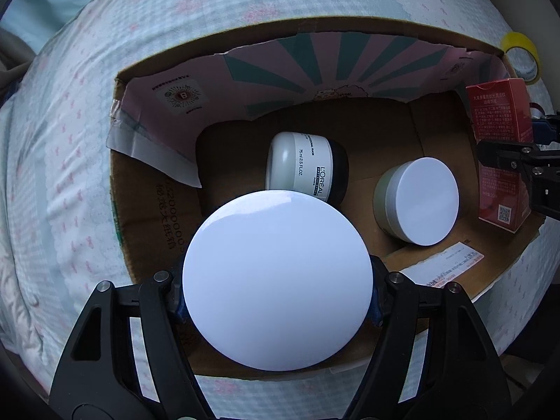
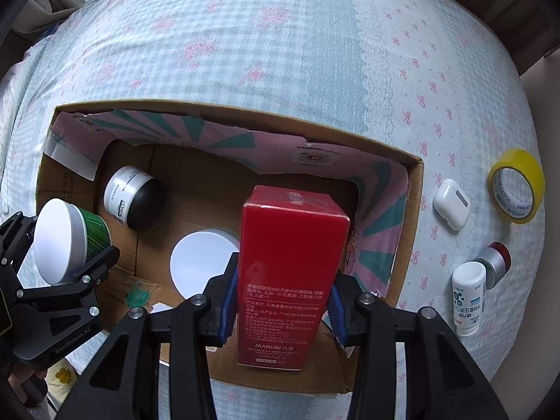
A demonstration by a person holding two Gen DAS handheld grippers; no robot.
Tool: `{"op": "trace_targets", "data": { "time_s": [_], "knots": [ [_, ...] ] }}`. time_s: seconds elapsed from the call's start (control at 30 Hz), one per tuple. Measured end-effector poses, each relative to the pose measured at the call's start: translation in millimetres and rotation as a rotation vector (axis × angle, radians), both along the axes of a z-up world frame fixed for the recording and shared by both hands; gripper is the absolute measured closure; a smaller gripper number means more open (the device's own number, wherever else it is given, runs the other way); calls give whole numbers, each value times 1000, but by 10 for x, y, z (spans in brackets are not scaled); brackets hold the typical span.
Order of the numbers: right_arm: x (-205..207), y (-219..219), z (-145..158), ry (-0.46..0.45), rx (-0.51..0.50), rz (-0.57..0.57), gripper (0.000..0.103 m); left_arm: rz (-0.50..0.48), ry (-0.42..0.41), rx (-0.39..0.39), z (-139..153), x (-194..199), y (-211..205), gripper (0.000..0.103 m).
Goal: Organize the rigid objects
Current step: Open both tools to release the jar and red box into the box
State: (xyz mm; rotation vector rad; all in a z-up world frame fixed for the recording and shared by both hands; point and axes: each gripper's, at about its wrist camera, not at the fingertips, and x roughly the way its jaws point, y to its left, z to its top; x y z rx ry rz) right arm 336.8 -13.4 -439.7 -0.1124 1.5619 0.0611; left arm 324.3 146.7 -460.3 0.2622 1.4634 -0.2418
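My left gripper (image 1: 276, 301) is clamped on a green jar (image 2: 75, 241) with a broad white lid (image 1: 276, 280), which I hold over the near left corner of the open cardboard box (image 1: 157, 217). My right gripper (image 2: 281, 301) is clamped on a tall red carton (image 2: 290, 276), its blue pads (image 2: 229, 301) pressing both sides, and I hold it upright over the near edge of the box toward the right wall.

Inside the box, a white tub with a black lid (image 1: 306, 169) lies on its side near the far left part of the floor. A second white-lidded jar (image 1: 418, 201) sits tilted on the floor in the middle, between the tub and the red carton. A torn pink-and-teal paper liner (image 1: 332, 66) runs along the far wall.

The box rests on a blue checked bedspread (image 2: 280, 52). Beyond the right wall of the box on the bedspread lie a white earbud case (image 2: 451, 204), a roll of yellow tape (image 2: 516, 185), a small white bottle (image 2: 467, 301) and, touching it, a silver and red cap-shaped item (image 2: 495, 262).
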Motion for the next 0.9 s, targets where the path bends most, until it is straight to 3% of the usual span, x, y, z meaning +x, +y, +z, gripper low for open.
{"op": "trace_targets", "data": {
  "time_s": [0.17,0.23,0.27,0.33,0.4,0.43,0.6,0.9],
  "knots": [
    [-15,38,-17,4,-12,39,63,3,-9,-21,60,2,-2,33],
    [-7,43,-40,12,-5,45,63,-8,-49,-37,165,5,-16,16],
    [-4,52,-56,16,-6,51,63,-13,-63,-34,217,12,-31,1],
    [-15,69,-97,29,-19,71,59,-13,-81,-51,301,24,-36,0],
    [-60,42,-126,48,-2,62,30,-12,-90,-52,353,35,-9,0],
    [-80,12,-136,57,25,47,0,-9,-89,-53,362,35,5,0],
    [-162,-78,-88,4,87,0,0,0,-74,-54,342,37,15,0],
    [-159,-99,2,-23,100,-6,0,-10,-81,-47,386,-41,-33,0]
  ]
}}
